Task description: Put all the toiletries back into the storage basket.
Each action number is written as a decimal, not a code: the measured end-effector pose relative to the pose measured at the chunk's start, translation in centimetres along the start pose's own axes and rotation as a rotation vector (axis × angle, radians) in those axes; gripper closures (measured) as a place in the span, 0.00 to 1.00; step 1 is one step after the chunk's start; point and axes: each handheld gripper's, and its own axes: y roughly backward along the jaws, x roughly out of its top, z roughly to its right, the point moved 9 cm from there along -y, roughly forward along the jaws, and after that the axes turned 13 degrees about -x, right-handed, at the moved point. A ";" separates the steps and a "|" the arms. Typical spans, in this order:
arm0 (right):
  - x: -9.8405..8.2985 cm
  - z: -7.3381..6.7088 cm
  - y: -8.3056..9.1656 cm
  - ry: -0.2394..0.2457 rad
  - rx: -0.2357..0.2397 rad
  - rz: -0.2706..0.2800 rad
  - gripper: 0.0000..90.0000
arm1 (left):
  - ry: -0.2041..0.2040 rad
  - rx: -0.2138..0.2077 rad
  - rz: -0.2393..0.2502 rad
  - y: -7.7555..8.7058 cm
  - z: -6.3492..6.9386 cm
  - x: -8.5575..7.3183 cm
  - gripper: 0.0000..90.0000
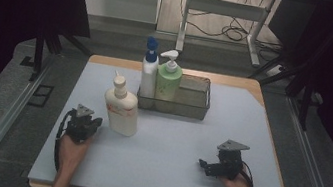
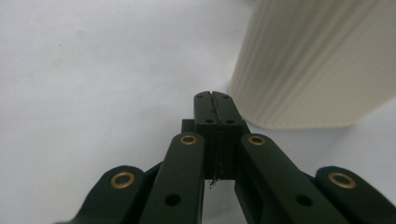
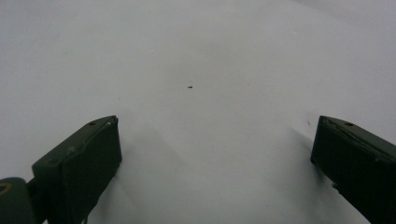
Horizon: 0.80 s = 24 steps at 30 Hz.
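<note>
Cream plastic, ribbed and upright: the cream bottle (image 2: 317, 60) stands on the table (image 1: 168, 164) just beside my left gripper (image 2: 214, 100), free of it, with the wire basket (image 1: 193, 103) close behind it. That gripper's jaws are pressed together with nothing between them, probably because the bottle is set down and let go. My right gripper (image 3: 215, 154) rests well apart over bare tabletop, jaws spread wide and empty, seemingly waiting. The blue-capped bottle (image 1: 149, 70) and green pump bottle (image 1: 169, 78) stand in the basket, their bases hidden by its wall.
</note>
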 end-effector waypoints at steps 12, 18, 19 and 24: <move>0.0 0.0 0.0 0.000 0.001 0.001 0.01 | 0.033 -0.025 -0.005 -2.3 -1.4 0.9 0.99; 0.0 0.0 0.0 -0.001 0.001 0.000 0.01 | 0.039 -0.047 0.000 -2.9 -1.2 1.2 0.99; 0.0 0.0 0.0 -0.001 0.001 0.000 0.01 | 0.040 -0.050 0.002 -3.0 -1.2 1.3 0.99; 0.0 0.0 0.0 -0.002 0.001 0.000 0.01 | 0.042 -0.070 0.010 -3.4 -0.7 1.6 0.99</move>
